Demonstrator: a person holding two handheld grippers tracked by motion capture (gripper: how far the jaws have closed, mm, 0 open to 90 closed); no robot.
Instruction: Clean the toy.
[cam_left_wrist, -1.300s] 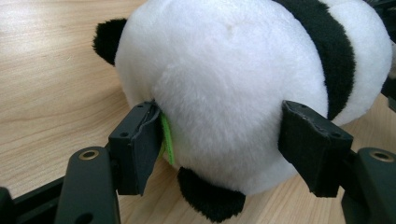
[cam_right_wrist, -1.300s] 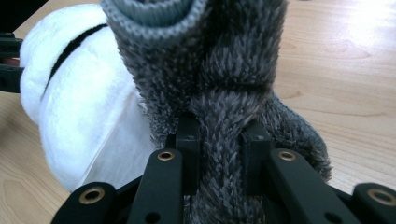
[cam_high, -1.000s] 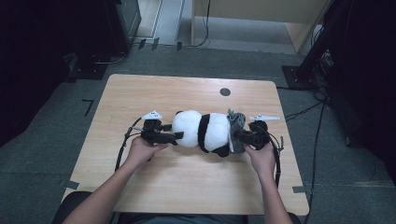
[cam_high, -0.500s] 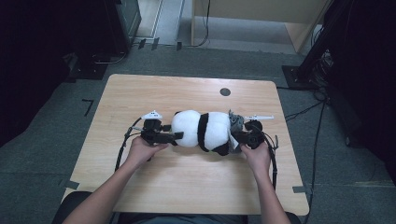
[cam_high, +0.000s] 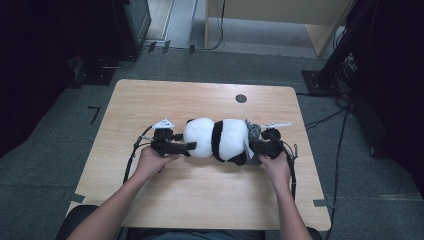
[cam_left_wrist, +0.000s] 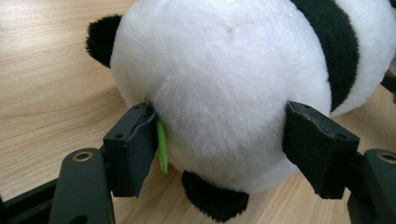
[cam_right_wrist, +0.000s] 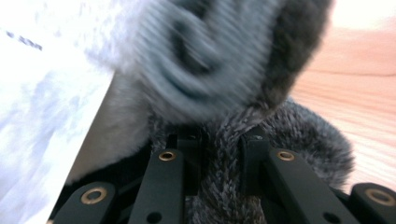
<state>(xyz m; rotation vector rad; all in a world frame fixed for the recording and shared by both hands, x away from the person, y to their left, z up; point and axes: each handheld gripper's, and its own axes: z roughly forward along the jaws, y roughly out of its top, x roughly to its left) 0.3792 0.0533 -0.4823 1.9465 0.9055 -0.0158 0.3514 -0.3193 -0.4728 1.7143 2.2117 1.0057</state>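
- A pale wooden table (cam_high: 200, 200) stands on grey carpet, with dark equipment stands and cables round it; a small black disc (cam_high: 241, 98) sits near the far edge.
- A plush panda (cam_high: 215, 140) lies on its side near the middle of the table, its round white end toward the person's left, between the two hands.
- The left gripper (cam_high: 187, 146) has its jaws clamped on the white, rounded end of the panda (cam_left_wrist: 224, 93): in the left gripper view both pads press into the fur, and a green tag (cam_left_wrist: 161, 144) sticks out beside one pad.
- The right gripper (cam_high: 254, 146) is nearly closed, pinching a strip of grey knitted cloth (cam_right_wrist: 229, 135) at the panda's other end; in the right gripper view the knit runs up between the jaws.
- The step in hand looks like working this grey garment along the toy's body.
- To do it well, the left grip should stay firm as an anchor so the toy does not slide on the wood.
- The right pull should follow the toy's long axis, slow and level, so the thin knit neither slips out of the pinch nor bunches.
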